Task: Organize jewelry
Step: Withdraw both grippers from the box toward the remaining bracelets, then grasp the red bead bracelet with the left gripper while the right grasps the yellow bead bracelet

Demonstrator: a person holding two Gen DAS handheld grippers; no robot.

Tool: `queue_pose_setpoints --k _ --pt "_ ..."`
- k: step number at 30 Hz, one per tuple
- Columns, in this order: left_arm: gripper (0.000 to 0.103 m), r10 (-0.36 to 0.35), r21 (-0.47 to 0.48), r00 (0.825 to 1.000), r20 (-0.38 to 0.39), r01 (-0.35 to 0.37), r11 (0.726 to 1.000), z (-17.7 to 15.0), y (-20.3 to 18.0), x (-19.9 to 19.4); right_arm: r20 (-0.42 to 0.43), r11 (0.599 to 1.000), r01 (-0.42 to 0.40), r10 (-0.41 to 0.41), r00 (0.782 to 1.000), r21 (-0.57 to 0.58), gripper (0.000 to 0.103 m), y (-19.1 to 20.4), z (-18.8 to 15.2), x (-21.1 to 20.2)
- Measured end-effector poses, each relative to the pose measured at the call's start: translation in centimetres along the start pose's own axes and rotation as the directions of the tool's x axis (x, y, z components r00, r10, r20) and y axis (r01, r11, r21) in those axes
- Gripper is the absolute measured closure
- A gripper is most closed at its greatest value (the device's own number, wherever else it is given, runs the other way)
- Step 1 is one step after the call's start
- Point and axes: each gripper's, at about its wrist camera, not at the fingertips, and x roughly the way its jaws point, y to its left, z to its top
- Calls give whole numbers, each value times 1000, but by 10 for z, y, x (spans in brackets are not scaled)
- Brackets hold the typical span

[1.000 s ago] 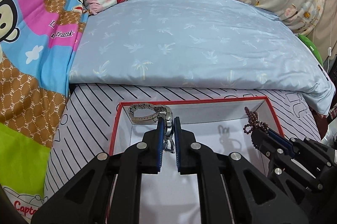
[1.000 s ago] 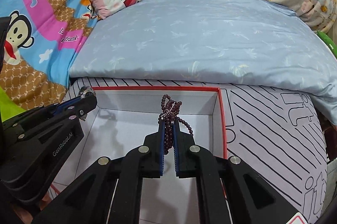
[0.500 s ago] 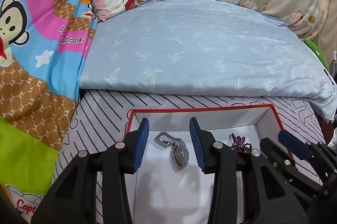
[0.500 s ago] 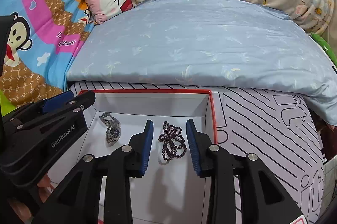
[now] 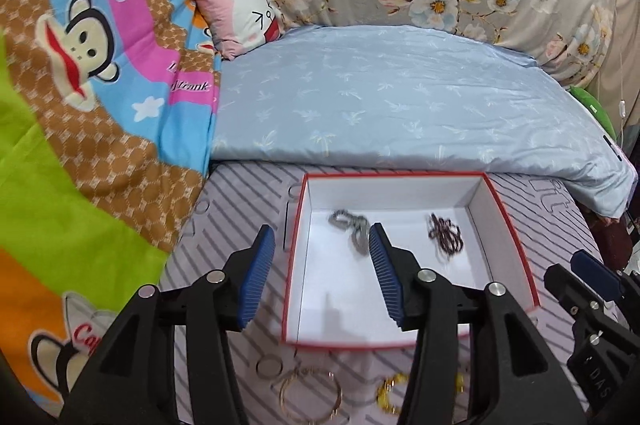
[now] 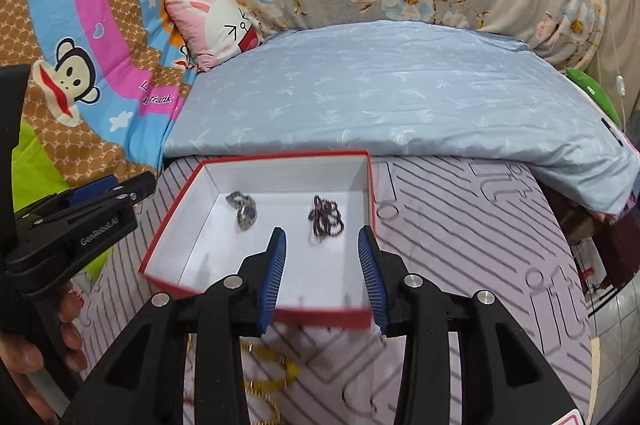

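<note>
Left wrist view: the left gripper (image 5: 322, 257) points down at a slant over the near left part of the box (image 5: 516, 225). Its jaws are spread and opening, nothing between the pads; the red rim of the box's left wall shows through the gap. I read the silver watch (image 5: 352, 229) lying on the white floor of the box, partly hidden behind the right pad. The dark bead bracelet (image 5: 446, 237) lies apart from it, toward the right wall.

Right wrist view: the right gripper (image 6: 322, 267) is tilted down the same way, over the box's near right corner. Jaws parted and opening, empty. The bead bracelet shows just beyond the gap, on the box floor.

The left gripper sits at the left edge of this view with a hand (image 6: 24, 365) wrapped around its handle.

On the striped sheet (image 6: 460, 225) in front of the box: a thin gold hoop (image 5: 310, 397) and gold chain pieces (image 6: 268, 373). Both blurred, so probably earrings or bracelets; I cannot say which.
</note>
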Motion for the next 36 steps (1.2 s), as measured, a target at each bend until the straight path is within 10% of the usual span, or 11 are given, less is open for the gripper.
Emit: queue_pose_setpoints --k 19,28,36 --pt "50 -36 -58 974 -222 23 998 -172 21 -30 -157 998 51 -46 986 25 65 -17 -146 -54" --pt "51 -23 -47 974 -223 13 999 -194 14 -18 -193 998 45 -37 981 36 68 -12 -163 -36" --pt "79 -12 -17 983 -186 9 1000 -193 8 -19 -209 998 48 -39 977 42 79 -13 -162 -18"
